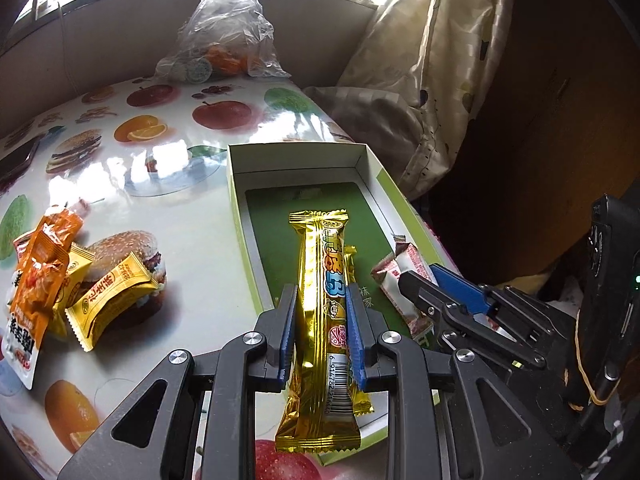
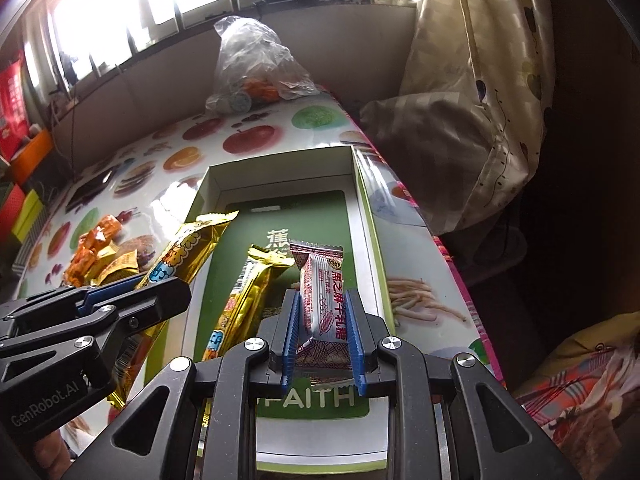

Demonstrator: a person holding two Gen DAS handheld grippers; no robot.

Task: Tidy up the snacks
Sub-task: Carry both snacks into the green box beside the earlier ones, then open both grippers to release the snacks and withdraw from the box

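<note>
Left wrist view: left gripper [image 1: 322,300] jaws pinching a long gold snack bar [image 1: 326,304] lengthwise, bar held over the open white box [image 1: 244,216] with the green floor. A second gold wrapper peeks out just behind the bar, inside the box. Right gripper [image 1: 416,284] comes in from the right side of the box, jaws clamped on a pink-and-white candy pack [image 1: 400,276]. Left of the box, on the fruit-print surface [image 1: 168,168]: a pile of orange and yellow snack packets [image 1: 60,280]. Beyond the box, a clear plastic bag [image 1: 228,36].

Right wrist view: right gripper [image 2: 322,312] jaws pinching the pink-and-white candy pack [image 2: 326,304] over the box [image 2: 372,232], near its right wall. Gold bar [image 2: 244,300] lies inside the box, just left of the pack. Left gripper [image 2: 160,292] at the box's left wall, gripping the long gold snack bar [image 2: 188,244]. Packet pile [image 2: 100,256] left of the box.
</note>
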